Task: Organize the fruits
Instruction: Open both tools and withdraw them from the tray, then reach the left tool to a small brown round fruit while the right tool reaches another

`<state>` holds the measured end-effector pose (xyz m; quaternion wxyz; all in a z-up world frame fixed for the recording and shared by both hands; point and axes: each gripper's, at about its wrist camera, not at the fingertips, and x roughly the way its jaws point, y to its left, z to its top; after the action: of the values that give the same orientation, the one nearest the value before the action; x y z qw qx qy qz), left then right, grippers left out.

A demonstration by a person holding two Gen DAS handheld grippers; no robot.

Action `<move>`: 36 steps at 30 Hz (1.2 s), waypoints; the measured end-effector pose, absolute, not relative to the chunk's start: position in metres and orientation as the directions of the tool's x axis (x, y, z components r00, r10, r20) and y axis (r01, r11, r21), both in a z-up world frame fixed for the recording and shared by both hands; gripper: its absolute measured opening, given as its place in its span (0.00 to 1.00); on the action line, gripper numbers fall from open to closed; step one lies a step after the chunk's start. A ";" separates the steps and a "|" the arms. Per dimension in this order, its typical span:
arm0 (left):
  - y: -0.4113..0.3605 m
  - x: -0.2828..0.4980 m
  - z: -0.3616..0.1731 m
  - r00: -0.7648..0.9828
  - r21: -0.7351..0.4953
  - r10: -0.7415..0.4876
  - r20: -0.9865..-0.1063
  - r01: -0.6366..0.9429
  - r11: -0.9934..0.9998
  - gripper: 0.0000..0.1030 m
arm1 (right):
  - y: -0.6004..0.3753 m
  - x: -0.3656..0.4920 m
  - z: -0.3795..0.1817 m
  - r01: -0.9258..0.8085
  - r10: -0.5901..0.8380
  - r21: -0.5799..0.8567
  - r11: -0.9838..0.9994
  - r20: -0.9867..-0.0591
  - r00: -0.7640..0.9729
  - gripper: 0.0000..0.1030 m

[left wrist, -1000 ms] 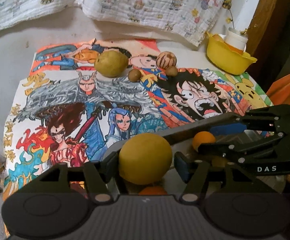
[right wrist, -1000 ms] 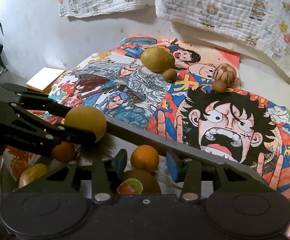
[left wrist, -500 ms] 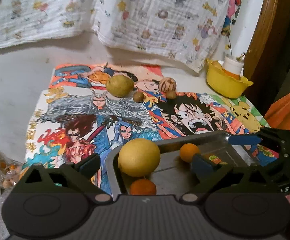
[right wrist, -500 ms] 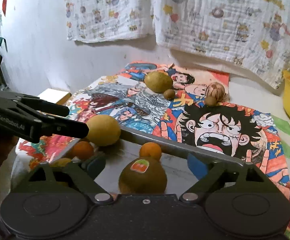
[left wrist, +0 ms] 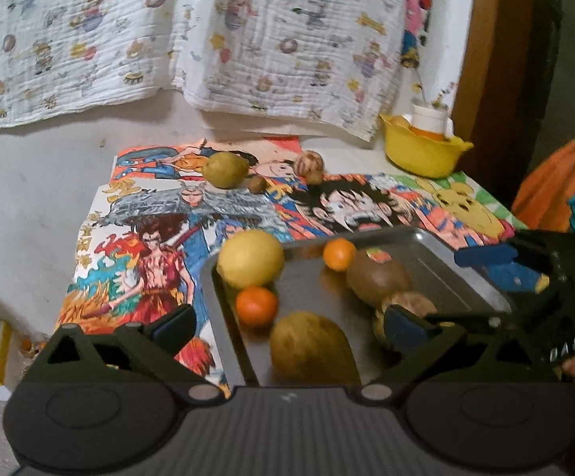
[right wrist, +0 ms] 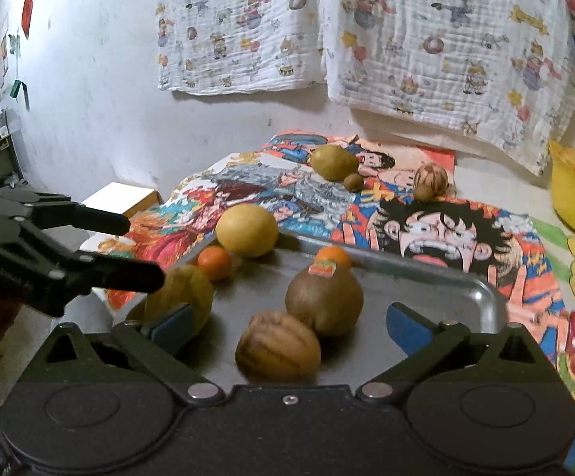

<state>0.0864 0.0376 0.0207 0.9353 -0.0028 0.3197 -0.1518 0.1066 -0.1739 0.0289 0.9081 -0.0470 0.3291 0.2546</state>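
Observation:
A metal tray (left wrist: pixel 446 265) (right wrist: pixel 481 293) lies on the cartoon cloth and holds a yellow citrus (left wrist: pixel 250 258) (right wrist: pixel 247 230), two small oranges (left wrist: pixel 256 305) (left wrist: pixel 339 253), a brown stickered fruit (left wrist: pixel 378 275) (right wrist: pixel 324 299), a walnut-like fruit (right wrist: pixel 277 351) and a greenish-brown fruit (left wrist: pixel 313 347). On the cloth beyond lie a green pear (left wrist: pixel 225 168) (right wrist: pixel 334 162), two small brown fruits (left wrist: pixel 256 183) (left wrist: pixel 314 176) and a striped nut (left wrist: pixel 308 161). My left gripper (left wrist: pixel 291 327) is open over the tray's near left. My right gripper (right wrist: pixel 287 323) is open over the tray.
A yellow bowl (left wrist: pixel 422 154) (right wrist: pixel 573 202) with a white cup (left wrist: pixel 429 119) stands at the back right. Patterned cloths hang on the wall behind. A white and yellow box (right wrist: pixel 118 198) sits left of the cloth. A wooden door frame (left wrist: pixel 474 79) rises at the right.
Both grippers have opened and pulled back and up from the tray's sides. The tray now rests on the cloth with more of its fruit in view.

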 end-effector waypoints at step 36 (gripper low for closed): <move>0.055 0.073 -0.003 0.621 -0.058 -0.198 -0.759 0.238 0.970 1.00 | -0.225 0.091 0.017 -0.391 0.294 0.004 0.920 -0.666 0.686 0.99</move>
<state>0.0727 0.0546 -0.0030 0.8999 0.0239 0.4182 -0.1209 0.0915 -0.2250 0.0170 0.9155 -0.0695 0.3495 0.1870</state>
